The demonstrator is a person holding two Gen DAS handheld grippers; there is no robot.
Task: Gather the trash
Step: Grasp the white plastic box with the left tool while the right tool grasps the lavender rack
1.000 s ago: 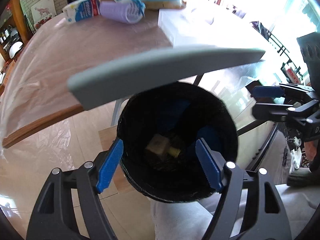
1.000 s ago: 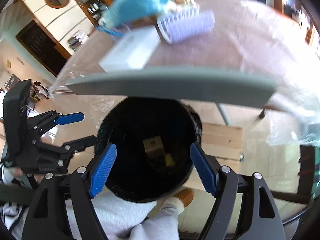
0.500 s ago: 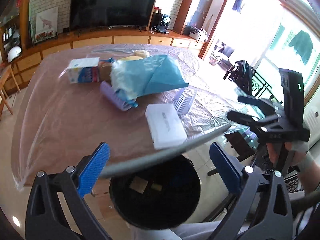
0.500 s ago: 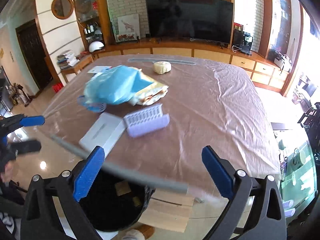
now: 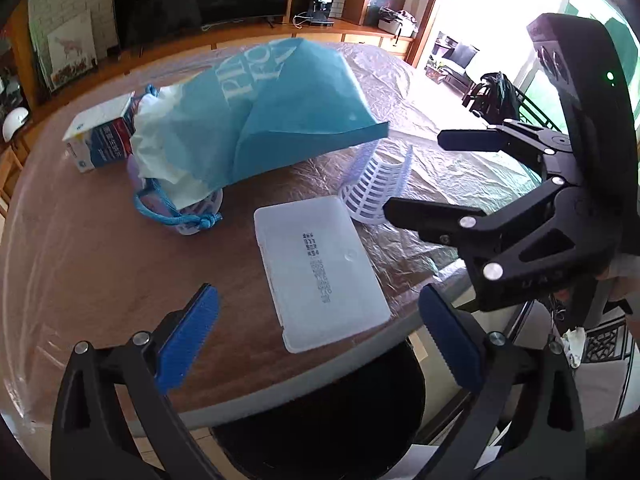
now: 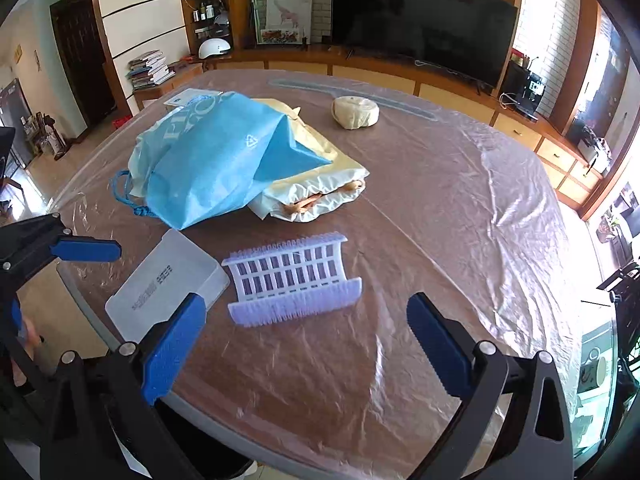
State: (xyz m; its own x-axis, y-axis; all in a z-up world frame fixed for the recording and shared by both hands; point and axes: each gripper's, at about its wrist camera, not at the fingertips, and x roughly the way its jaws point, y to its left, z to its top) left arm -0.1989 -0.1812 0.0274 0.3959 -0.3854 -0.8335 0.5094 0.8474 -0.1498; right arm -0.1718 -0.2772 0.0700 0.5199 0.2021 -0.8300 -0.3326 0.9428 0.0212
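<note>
A blue drawstring bag [image 5: 276, 116] [image 6: 216, 160] lies on the plastic-covered table [image 5: 80, 264] [image 6: 440, 208]. A white flat box [image 5: 320, 264] [image 6: 160, 284] lies near the table's front edge. A lilac slotted plastic piece [image 6: 292, 280] [image 5: 376, 188] lies beside it. A black bin [image 5: 320, 412] stands on the floor under the table edge. My left gripper [image 5: 316, 340] is open and empty above the box. My right gripper [image 6: 304, 348] is open and empty, just short of the lilac piece.
A milk carton [image 5: 100, 140] lies behind the bag. A cream bag [image 6: 320, 196] lies under the blue one. A round beige roll [image 6: 356, 112] sits further back. A TV [image 6: 420, 32] and cabinets line the far wall.
Both grippers have risen from over the open bin on the floor to above the table's front edge. Both stayed open and empty.
</note>
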